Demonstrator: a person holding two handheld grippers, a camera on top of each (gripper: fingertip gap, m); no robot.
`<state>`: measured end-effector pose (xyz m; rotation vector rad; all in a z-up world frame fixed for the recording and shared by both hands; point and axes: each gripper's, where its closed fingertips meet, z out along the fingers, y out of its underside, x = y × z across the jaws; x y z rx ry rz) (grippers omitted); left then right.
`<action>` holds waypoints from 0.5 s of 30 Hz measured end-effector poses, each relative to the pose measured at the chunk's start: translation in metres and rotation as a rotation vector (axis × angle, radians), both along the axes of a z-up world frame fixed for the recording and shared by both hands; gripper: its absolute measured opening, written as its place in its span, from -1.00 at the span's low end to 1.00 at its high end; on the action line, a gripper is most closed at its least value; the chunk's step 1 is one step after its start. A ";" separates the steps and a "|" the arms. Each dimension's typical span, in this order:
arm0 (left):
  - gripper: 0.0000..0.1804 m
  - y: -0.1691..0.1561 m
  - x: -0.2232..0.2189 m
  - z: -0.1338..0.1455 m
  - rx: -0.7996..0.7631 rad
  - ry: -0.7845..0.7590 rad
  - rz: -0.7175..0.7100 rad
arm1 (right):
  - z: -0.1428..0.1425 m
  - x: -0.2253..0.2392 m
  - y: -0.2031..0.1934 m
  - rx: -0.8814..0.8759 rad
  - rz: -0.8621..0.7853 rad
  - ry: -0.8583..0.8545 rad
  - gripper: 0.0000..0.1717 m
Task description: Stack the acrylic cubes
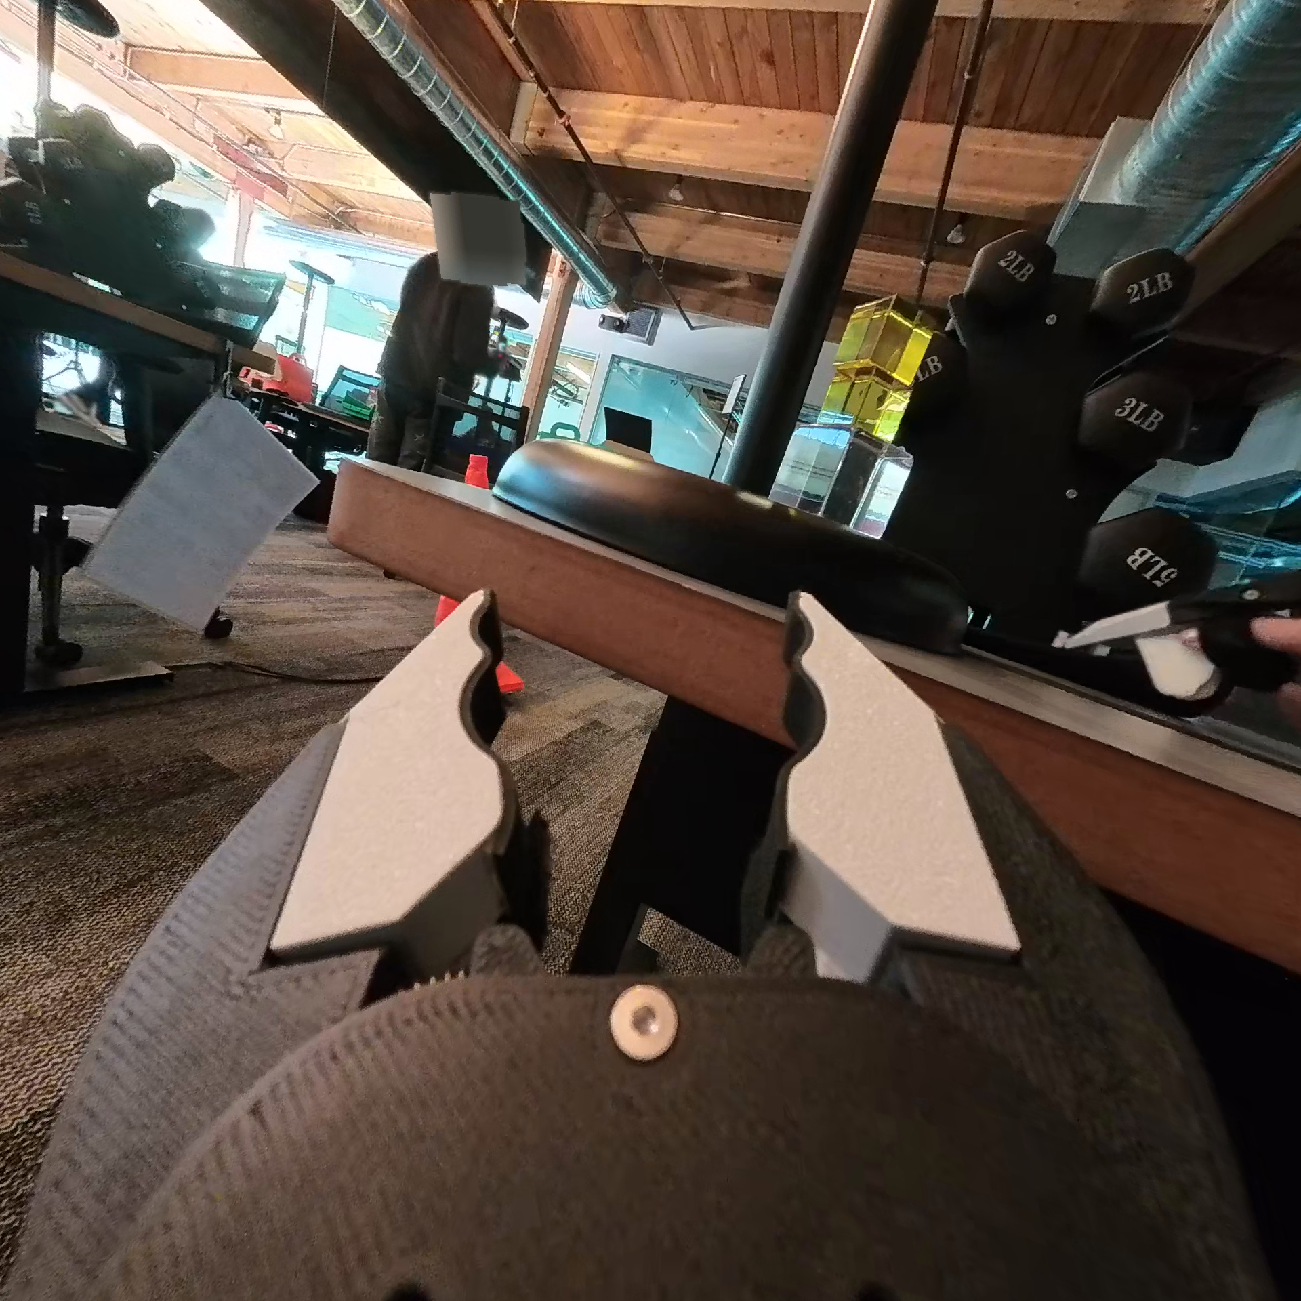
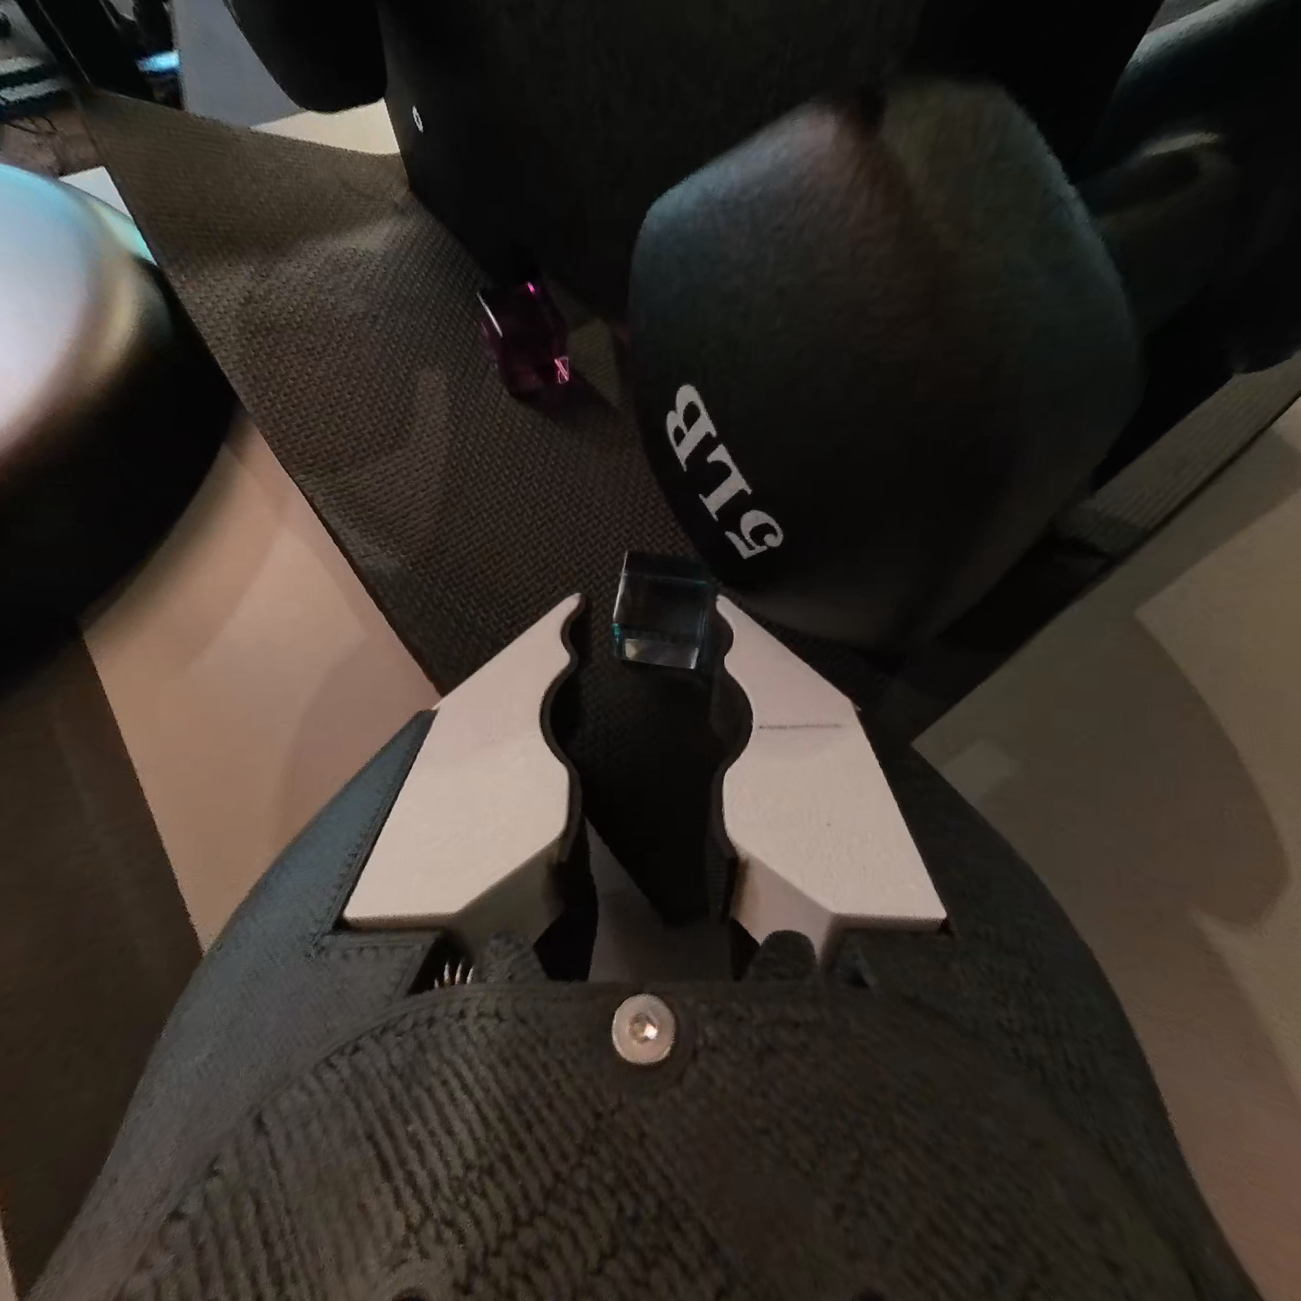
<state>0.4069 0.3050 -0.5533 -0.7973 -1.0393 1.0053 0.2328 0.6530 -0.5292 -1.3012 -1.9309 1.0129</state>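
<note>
My right gripper [image 2: 651,612] is low over a black woven mat [image 2: 394,366] on a pale table. A small clear teal-edged cube [image 2: 658,619] stands on the mat between its fingertips. The right fingertip [image 2: 746,633] is at the cube's side, and a gap shows between the left fingertip [image 2: 556,633] and the cube. A black dumbbell head [image 2: 880,387] sits just beyond it. A purple clear cube [image 2: 531,345] lies farther back. My left gripper [image 1: 640,612] is open and empty, held below the wooden table edge [image 1: 563,577]. The right gripper also shows in the left wrist view [image 1: 1126,648].
A black dumbbell rack [image 1: 1021,422] and a black round base [image 1: 704,521] with a pole [image 1: 831,246] stand on the table. Yellow clear boxes [image 1: 880,352] are behind. An orange cone [image 1: 507,676] is on the carpet. A person [image 1: 436,352] stands far back. One gripper's finger ends stand about 40 cm off the other's.
</note>
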 end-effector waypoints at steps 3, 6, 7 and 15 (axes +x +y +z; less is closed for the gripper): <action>-0.12 0.000 0.000 0.000 -0.002 -0.002 0.000 | -0.002 0.003 -0.003 0.029 0.016 -0.020 -0.70; -0.12 -0.001 0.001 0.000 -0.005 -0.003 0.002 | 0.006 0.012 -0.018 0.032 0.076 -0.021 -0.71; -0.12 -0.001 0.001 0.000 -0.005 -0.003 0.003 | 0.014 0.017 -0.032 -0.001 0.132 -0.003 -0.71; -0.12 -0.001 0.001 0.000 -0.005 -0.004 0.002 | 0.121 0.085 -0.196 -0.143 0.888 0.212 -0.71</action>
